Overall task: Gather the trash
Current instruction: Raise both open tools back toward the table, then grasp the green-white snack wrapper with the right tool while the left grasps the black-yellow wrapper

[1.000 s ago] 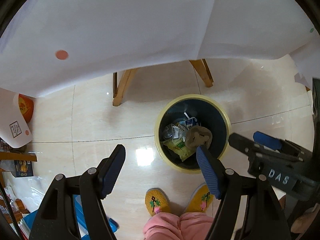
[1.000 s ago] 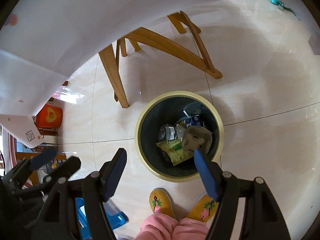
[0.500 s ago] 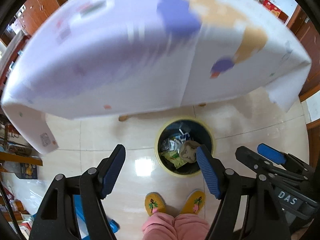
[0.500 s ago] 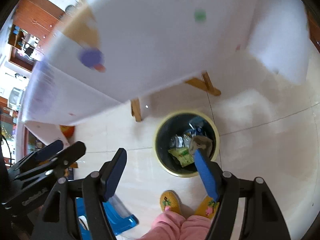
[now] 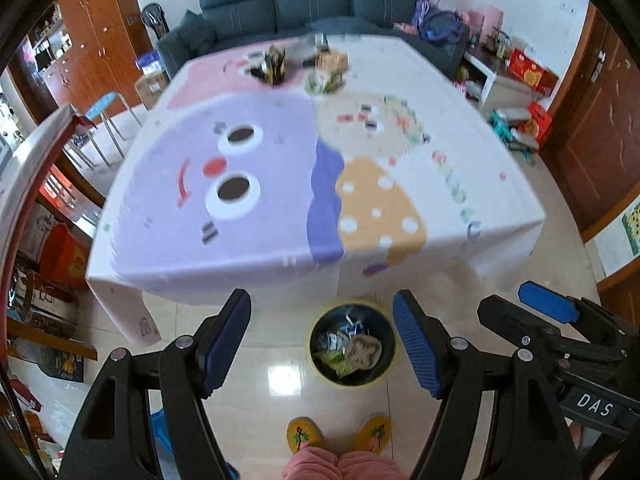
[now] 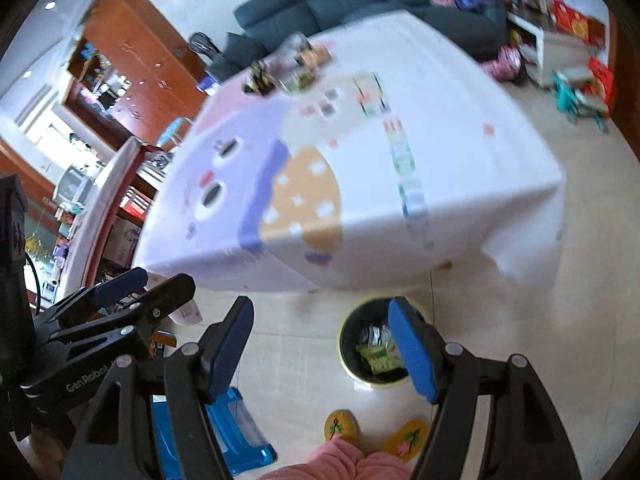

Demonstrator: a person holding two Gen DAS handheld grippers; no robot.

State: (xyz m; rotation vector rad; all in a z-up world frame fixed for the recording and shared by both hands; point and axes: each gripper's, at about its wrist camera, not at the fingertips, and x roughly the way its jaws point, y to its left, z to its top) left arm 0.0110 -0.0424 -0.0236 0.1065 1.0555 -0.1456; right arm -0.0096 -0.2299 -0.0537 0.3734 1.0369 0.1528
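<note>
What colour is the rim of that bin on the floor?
Pale yellow, around a dark bin; clearest in the left wrist view.

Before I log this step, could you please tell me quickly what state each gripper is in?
Left gripper: open, nothing between its pads.
Right gripper: open, holding nothing.

The tablecloth [image 5: 280,208] over the bench is white with a lilac cartoon face, black-and-white eyes, a red nose, a violet wavy band and an orange patch dotted white. The trash bin [image 5: 352,346] is dark inside with a pale yellow rim, holding green-yellow and beige wrappers. The left gripper [image 5: 322,344] and right gripper [image 6: 322,350] are black with ribbed blue pads; below them are yellow slippers [image 5: 304,434] with a palm motif, pink trousers [image 5: 340,466], a dark blue-grey sofa [image 5: 312,0] and glossy cream floor tiles [image 5: 280,380].
</note>
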